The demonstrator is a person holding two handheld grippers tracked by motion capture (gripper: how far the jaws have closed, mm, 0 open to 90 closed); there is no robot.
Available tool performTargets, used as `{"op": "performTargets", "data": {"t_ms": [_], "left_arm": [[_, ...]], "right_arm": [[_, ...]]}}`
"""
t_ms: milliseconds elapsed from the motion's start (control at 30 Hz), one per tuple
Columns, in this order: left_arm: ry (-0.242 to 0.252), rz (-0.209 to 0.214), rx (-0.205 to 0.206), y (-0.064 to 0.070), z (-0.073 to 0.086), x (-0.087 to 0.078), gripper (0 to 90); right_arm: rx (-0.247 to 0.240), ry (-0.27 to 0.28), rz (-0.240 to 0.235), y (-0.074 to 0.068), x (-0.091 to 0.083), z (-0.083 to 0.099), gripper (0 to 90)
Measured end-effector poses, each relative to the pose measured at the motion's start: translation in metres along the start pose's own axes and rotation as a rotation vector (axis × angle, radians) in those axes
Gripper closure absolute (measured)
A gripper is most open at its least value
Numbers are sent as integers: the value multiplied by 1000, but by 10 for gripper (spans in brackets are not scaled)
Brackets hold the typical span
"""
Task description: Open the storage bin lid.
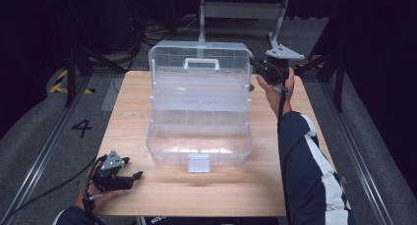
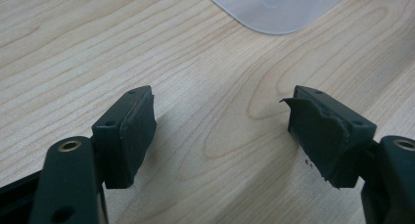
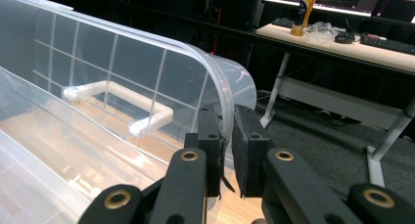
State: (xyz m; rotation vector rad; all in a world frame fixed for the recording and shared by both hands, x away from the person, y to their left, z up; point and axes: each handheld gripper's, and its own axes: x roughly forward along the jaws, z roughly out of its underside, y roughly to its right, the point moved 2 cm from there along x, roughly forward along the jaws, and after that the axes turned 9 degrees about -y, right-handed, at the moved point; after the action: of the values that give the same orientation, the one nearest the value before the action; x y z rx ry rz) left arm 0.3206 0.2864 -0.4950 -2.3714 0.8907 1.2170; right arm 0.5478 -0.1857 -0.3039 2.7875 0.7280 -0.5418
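One clear plastic box (image 1: 199, 136) stands open on the table (image 1: 128, 136), its one lid (image 3: 147, 62) pinched at the edge by the right gripper (image 3: 228, 150), while the left gripper (image 2: 222, 131) rests spread and empty.

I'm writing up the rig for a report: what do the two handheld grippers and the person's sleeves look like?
Both the left gripper and right gripper are black, each topped by a grey three-cornered plate, with brass-coloured rivets, dark jaw pads and a trailing black cable. The right sleeve is navy with white stripes.
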Motion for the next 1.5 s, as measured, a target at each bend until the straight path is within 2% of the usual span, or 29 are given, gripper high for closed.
{"op": "performTargets", "data": {"t_ms": [500,1067,1500], "left_arm": [[-1,6,-2,1,0,0,251],[0,10,-7,1,0,1,249],[-7,14,-4,1,0,0,248]], "right_arm": [[35,-38,13,7,20,-3,833],[52,-79,33,15,44,-2,832],[66,-120,24,22,64,1,826]]}}
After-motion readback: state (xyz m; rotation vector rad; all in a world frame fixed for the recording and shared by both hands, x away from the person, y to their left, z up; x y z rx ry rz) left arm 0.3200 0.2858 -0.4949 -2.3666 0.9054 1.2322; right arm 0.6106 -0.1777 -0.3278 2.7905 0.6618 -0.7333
